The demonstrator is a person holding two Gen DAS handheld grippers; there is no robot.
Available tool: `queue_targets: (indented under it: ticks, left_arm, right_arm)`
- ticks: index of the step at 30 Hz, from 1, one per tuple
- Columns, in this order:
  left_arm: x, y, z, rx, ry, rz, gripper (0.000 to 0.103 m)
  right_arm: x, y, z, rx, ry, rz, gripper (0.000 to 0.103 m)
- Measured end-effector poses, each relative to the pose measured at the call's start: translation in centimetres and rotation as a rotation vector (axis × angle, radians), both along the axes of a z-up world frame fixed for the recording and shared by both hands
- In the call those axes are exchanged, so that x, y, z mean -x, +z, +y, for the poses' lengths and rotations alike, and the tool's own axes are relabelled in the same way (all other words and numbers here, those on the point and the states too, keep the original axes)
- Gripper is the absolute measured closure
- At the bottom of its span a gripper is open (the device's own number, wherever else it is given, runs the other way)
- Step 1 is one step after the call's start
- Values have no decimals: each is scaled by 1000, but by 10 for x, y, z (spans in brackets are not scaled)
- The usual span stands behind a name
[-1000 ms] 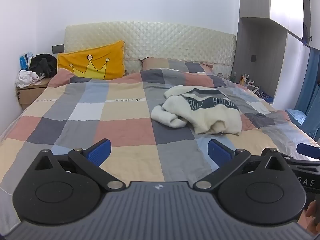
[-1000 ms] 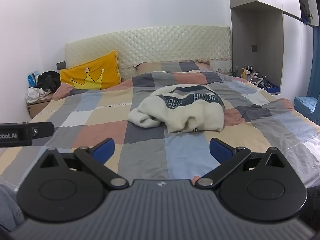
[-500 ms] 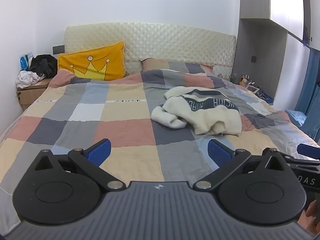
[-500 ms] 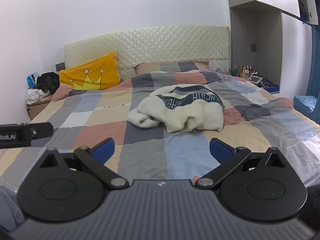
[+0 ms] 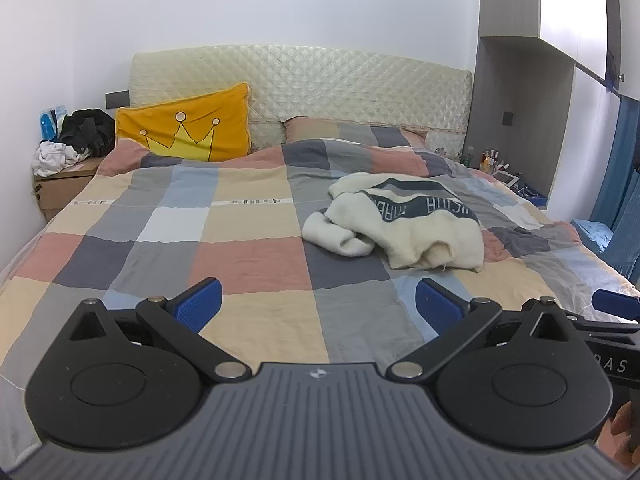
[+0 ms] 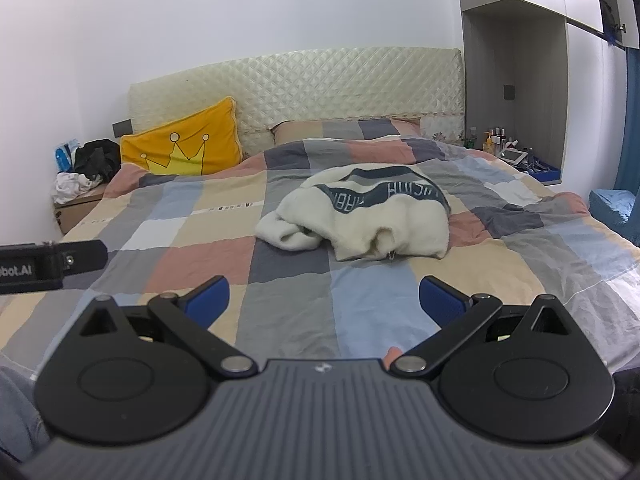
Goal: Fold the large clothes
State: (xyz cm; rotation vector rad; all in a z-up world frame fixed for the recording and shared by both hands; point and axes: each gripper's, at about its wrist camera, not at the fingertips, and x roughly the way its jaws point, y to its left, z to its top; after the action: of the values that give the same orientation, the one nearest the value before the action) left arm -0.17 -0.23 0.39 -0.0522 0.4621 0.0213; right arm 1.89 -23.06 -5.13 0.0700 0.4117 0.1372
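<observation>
A cream fleece sweater (image 5: pixel 404 224) with a dark lettered band lies crumpled on the checked bedspread (image 5: pixel 224 248), right of the bed's middle. In the right wrist view the same sweater (image 6: pixel 372 220) sits straight ahead. My left gripper (image 5: pixel 318 304) hangs open over the foot of the bed, well short of the sweater, nothing between its blue pads. My right gripper (image 6: pixel 324 300) is open too, also short of the sweater and holding nothing. The left gripper's side (image 6: pixel 48 266) shows at the left edge of the right wrist view.
A yellow crown pillow (image 5: pixel 188 130) leans on the quilted headboard (image 5: pixel 320 80). A nightstand (image 5: pixel 60 184) with piled clothes stands at the left. A wardrobe niche with bottles (image 5: pixel 492 160) and a blue curtain (image 5: pixel 620 184) are at the right.
Both grippers have crept slightly forward and lower toward the bed; both stay open. The sweater has not moved.
</observation>
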Motion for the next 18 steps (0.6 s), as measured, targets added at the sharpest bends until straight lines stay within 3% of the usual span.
queue_targets:
  ticks: [18]
  left_arm:
    - [1, 0, -1, 1, 0, -2, 0]
  right_arm:
    - [0, -1, -2, -2, 0, 2, 0]
